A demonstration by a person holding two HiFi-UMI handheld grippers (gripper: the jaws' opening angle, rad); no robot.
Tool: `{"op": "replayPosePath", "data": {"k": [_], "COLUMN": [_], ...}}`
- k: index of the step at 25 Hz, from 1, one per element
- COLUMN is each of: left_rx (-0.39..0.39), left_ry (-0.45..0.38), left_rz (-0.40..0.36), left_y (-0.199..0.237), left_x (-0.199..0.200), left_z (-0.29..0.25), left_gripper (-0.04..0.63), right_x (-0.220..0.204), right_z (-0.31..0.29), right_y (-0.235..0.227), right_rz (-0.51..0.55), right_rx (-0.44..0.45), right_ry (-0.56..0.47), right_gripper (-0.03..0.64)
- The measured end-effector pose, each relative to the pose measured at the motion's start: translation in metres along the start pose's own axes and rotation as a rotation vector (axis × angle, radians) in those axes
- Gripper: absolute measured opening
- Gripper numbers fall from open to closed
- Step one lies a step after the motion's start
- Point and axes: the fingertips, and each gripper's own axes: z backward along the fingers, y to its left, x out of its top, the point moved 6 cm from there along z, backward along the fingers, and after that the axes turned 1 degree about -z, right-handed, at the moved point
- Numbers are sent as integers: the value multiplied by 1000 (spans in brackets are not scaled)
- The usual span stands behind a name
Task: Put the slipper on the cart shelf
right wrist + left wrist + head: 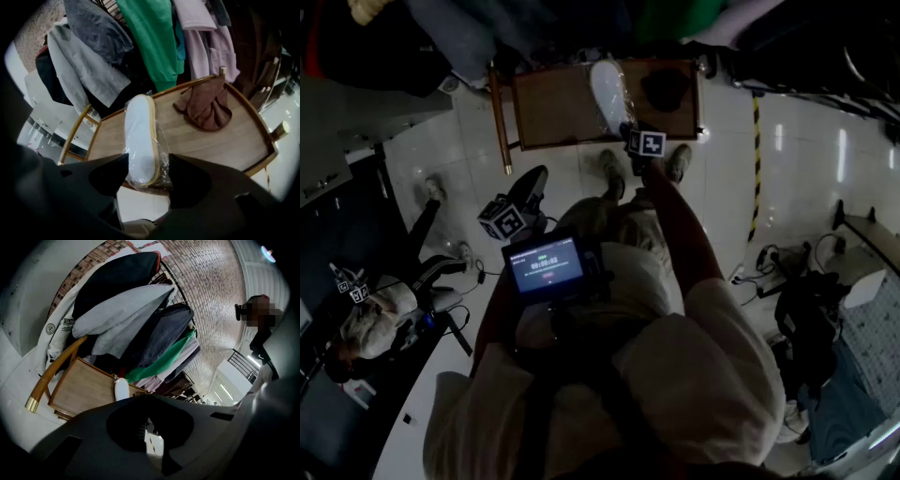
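Note:
A white slipper (140,136) in clear plastic wrap lies on the wooden cart shelf (225,140), its near end sticking out over the front edge. My right gripper (145,176) stands open around that near end, a jaw close on each side. In the head view the slipper (607,89) rests on the cart shelf (553,112) with the right gripper (628,128) just below it. My left gripper (534,185) hangs lower left, away from the cart, shut and holding nothing. In its own view the left gripper (149,437) faces the slipper (121,389) from a distance.
A brown cloth (206,105) lies on the shelf to the slipper's right. Hanging clothes (154,37) crowd behind the cart. A person (380,314) sits on the floor at the left. Striped floor tape (757,169) and cables (769,258) lie to the right.

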Motion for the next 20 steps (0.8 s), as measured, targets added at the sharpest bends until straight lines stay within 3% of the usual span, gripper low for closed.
{"op": "replayPosePath", "data": {"k": [6,10,12,15,18,20], "left_rx": [18,49,53,37,40,37], "left_ry": [-18,-17,-18,-39,-35,-25], "left_rz": [6,2,7,42,49,49], "left_y": [-3,-6,-5,5,3,2], "left_x": [-3,0,-1,-13,-12,-14], "left_z": [1,6,7,8,7,5], "left_gripper": [0,0,0,0,0,0], "right_x": [-7,-3,-1,-1,-8,-4], "right_z": [-14,-16,-15,-15,-14,-14], "right_y": [-16,-16,-19,-15,-17,-25], "right_rz": [-17,-27,-32,-41,-56,-58], "right_rx": [-79,-125,-156,-134,-146,-141], "right_ry": [75,34,26,28,99,79], "right_gripper": [301,288,260,214,173,159]}}
